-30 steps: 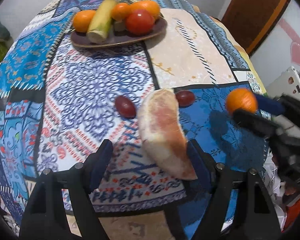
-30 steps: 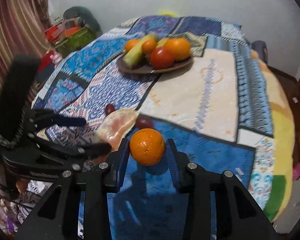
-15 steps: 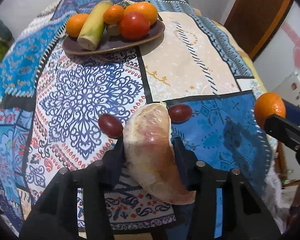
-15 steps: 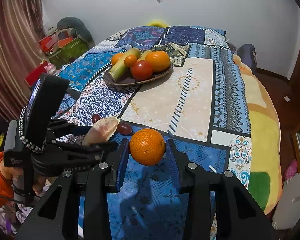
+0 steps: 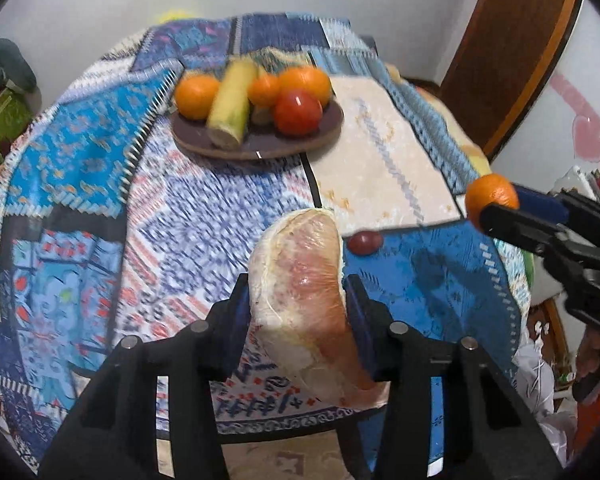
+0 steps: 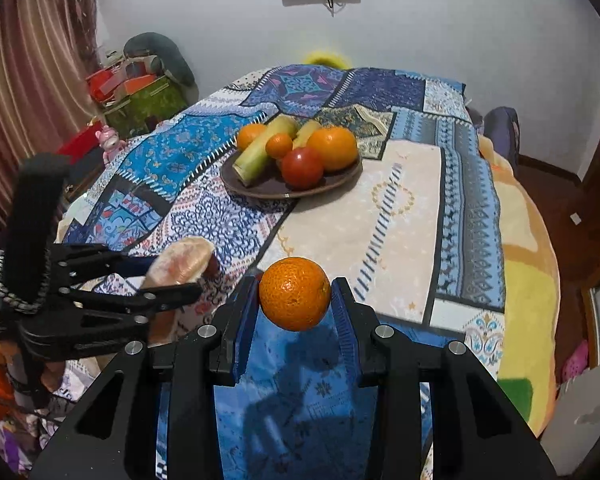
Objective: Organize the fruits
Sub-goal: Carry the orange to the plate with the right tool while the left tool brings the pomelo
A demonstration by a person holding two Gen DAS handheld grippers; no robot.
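I hold fruit in both grippers above the near end of the patchwork-covered table [image 6: 416, 216]: my left gripper [image 5: 298, 300] is clenched on a plastic-wrapped pomelo wedge [image 5: 304, 292], my right gripper [image 6: 296, 304] on a small orange [image 6: 295, 293]. The brown fruit plate [image 6: 332, 184] lies straight ahead at the far middle of the table, up and slightly left of each load, already carrying oranges, a red tomato [image 6: 302, 167] and a pale green stalk, probably sugarcane [image 6: 264, 150]. The wedge's long axis runs near to far, pointing almost at the plate, and its far tip overhangs my fingers. From the right wrist view the left gripper sits to the left of the orange and about level with it, so neither hand looks clearly nearer the plate. One dark red grape-like fruit [image 5: 365, 242] lies on the cloth just right of the wedge's tip. I judge the plate's free room to be at its near right edge.
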